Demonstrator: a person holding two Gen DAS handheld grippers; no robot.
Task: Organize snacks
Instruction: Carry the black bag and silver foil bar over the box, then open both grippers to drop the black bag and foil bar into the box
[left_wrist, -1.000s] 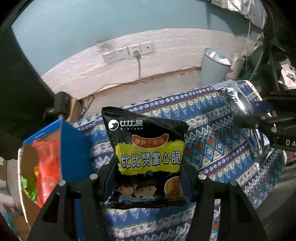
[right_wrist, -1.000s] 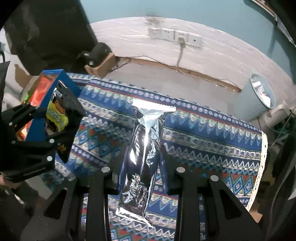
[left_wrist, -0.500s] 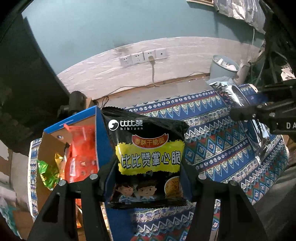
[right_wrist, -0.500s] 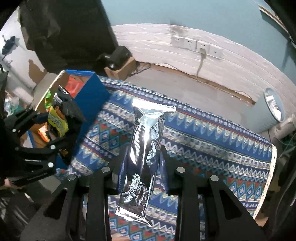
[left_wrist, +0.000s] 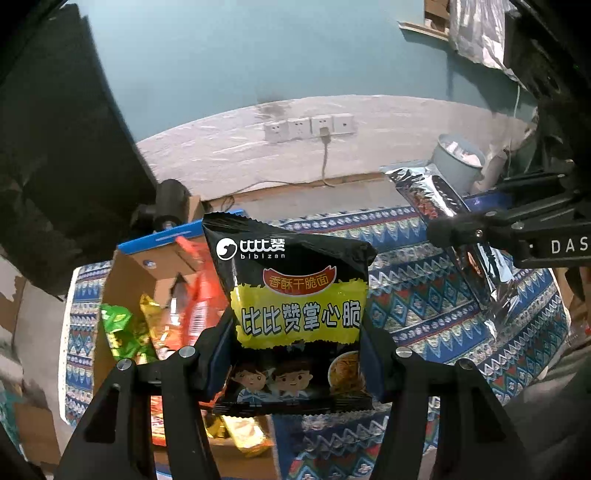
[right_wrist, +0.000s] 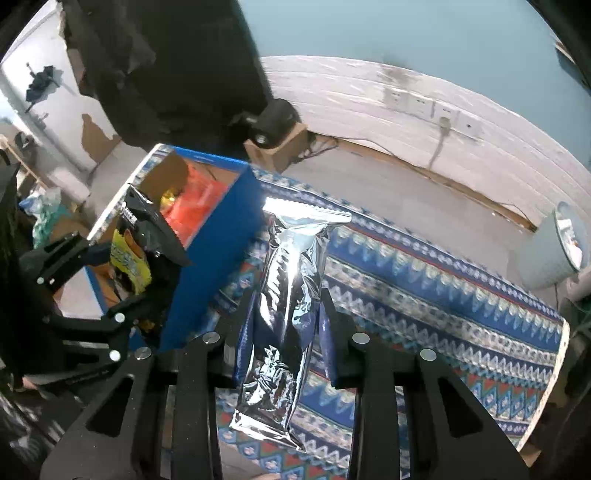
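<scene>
1. Blue box (left_wrist: 159, 240) now sits under my view with its open top showing; a second ago it was off at the left edge.
2. Left gripper (left_wrist: 299, 350) clamps black noodle bag (left_wrist: 295, 306) above the box, ready to drop.
3. Right gripper (right_wrist: 284, 325) pinches silver packet (right_wrist: 291, 288) narrowly, just beside the box, over the tablecloth (right_wrist: 443, 306).

Setting: a lived-in domestic room, unfinished. Teal wall (left_wrist: 258, 48) above a bare plastered band carrying a row of wall sockets (left_wrist: 308, 127) with one cord plugged in. Bench under a patterned cloth (right_wrist: 424, 280); bin (left_wrist: 458, 162) on the bare floor (right_wrist: 369, 184); peeling paint on the side wall (right_wrist: 92, 136).
</scene>
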